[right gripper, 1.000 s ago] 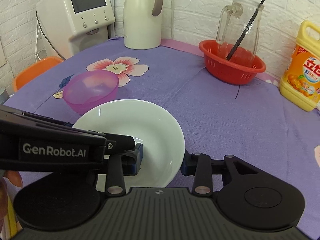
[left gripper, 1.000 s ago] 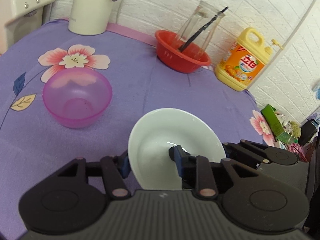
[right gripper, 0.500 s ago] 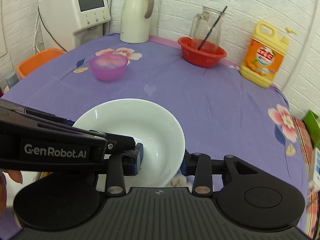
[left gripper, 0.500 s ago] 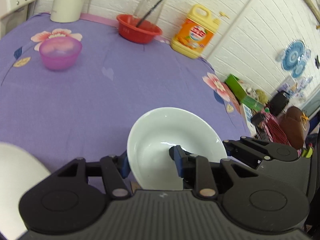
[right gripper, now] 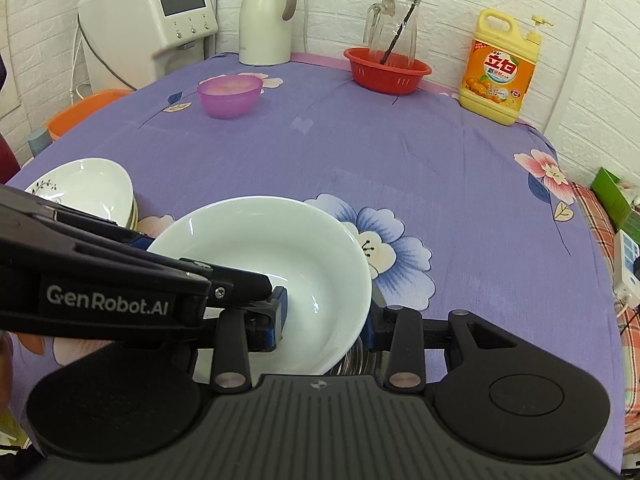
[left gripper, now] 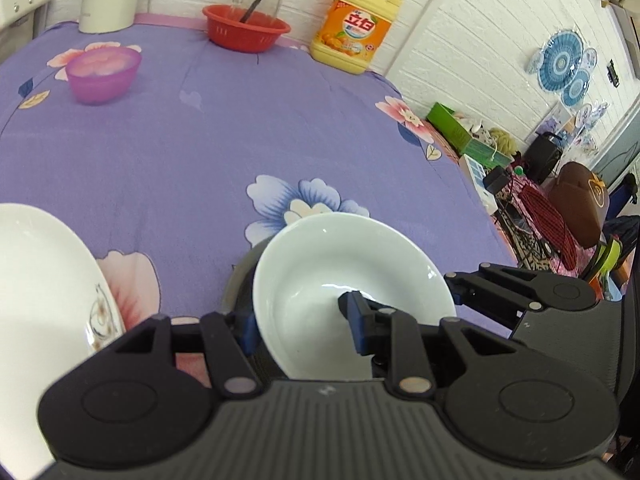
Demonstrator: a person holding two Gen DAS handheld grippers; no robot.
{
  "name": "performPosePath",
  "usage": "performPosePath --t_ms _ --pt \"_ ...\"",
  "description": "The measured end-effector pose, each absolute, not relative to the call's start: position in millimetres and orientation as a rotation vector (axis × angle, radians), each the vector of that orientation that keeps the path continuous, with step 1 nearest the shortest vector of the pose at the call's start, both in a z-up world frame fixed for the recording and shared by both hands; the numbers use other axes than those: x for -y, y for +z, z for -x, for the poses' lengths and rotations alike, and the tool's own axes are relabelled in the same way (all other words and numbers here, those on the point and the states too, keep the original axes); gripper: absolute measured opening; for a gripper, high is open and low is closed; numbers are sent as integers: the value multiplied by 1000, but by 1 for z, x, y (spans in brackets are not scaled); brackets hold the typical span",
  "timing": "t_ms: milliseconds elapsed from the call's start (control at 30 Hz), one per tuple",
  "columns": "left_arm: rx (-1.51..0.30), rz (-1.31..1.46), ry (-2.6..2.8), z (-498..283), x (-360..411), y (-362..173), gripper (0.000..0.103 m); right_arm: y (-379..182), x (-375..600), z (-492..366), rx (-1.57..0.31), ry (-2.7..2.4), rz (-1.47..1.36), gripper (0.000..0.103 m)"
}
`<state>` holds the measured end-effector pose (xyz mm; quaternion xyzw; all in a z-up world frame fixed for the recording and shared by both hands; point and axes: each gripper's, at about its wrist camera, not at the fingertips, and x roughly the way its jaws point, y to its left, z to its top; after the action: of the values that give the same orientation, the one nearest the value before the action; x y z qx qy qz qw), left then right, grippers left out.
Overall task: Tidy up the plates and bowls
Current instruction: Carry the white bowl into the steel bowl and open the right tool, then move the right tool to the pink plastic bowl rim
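Both grippers hold one plain white bowl by opposite sides of its rim, low over the near part of the purple table. My left gripper pinches its rim, one finger inside and one outside. My right gripper pinches the other side the same way. Under the bowl a dark round dish and a ribbed metal rim show. A stack of white patterned bowls stands to the left. A pink translucent bowl sits far back.
At the back stand a red basket with a glass jug, a yellow detergent bottle, a white kettle and a white appliance. The table's right edge drops to floor clutter.
Both grippers have carried the white bowl back from near the pink bowl toward the table's near edge and lower. The stack of white bowls has come into view at left.
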<state>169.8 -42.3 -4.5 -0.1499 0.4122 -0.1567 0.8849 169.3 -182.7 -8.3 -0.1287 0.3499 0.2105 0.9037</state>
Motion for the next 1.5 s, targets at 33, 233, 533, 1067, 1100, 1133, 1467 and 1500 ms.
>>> performPosePath --t_ms 33,233,533,1067,1100,1133,1467,1500 --pt "-867 313 -328 -170 41 -7 25 -11 183 -170 -729 435 263 67" --pt "-844 246 -322 -172 44 -9 35 -16 187 -170 -735 442 232 65" --pt "-794 266 -346 -168 36 7 62 -3 198 -165 -684 430 200 74" --pt "-653 174 -265 -165 -16 48 73 24 179 -179 -616 483 125 103" --pt "-647 173 -251 -167 -24 50 73 26 175 -185 -624 496 115 103" --pt "-641 173 -240 -169 -31 52 73 28 171 -191 -632 503 109 103" --pt "-621 169 -125 -224 -105 49 73 44 116 -263 -672 565 79 103" --pt "-624 172 -113 -232 -113 46 73 45 108 -271 -674 566 98 103"
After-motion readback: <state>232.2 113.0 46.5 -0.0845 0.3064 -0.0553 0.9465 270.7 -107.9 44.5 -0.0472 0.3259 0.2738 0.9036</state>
